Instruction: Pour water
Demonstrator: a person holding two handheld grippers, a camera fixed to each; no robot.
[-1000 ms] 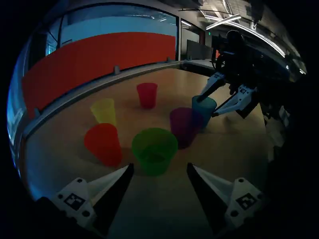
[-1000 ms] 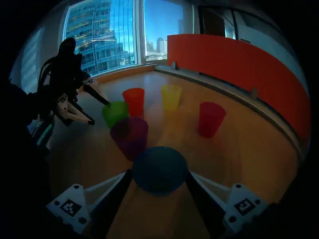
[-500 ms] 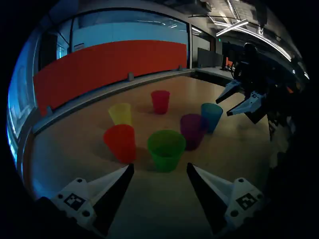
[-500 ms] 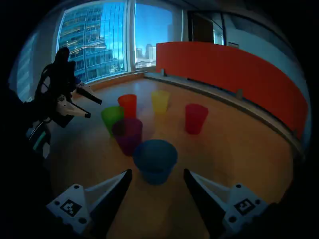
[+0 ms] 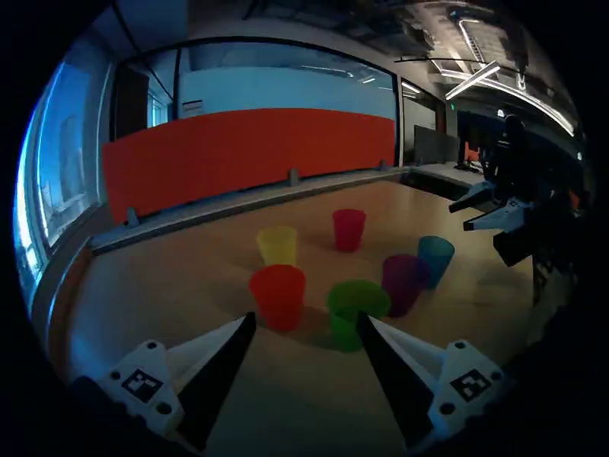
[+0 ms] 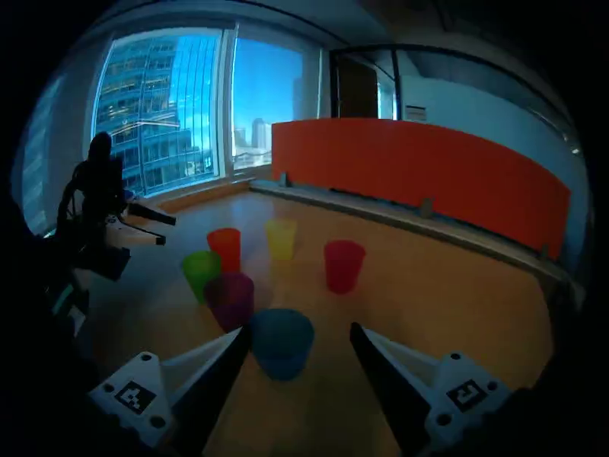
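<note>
Wooden table [image 5: 152, 289], orange partition [image 5: 251, 152], coloured cups [image 5: 278, 295]

Wide wood table top [image 6: 457, 289], warm brown. Long orange panel [image 5: 251, 152] along far edge, small grey brackets [image 5: 292, 177] at its foot. Pale glass wall [image 5: 289, 80] above panel. Tall windows [image 6: 228, 114] far left in right gripper view; towers [image 6: 129, 114] and blue sky outside. Ceiling light strips [image 5: 476, 76] far right in left gripper view. Room dim.

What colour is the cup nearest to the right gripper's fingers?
Blue. The cup shows best in the right gripper view.
</note>
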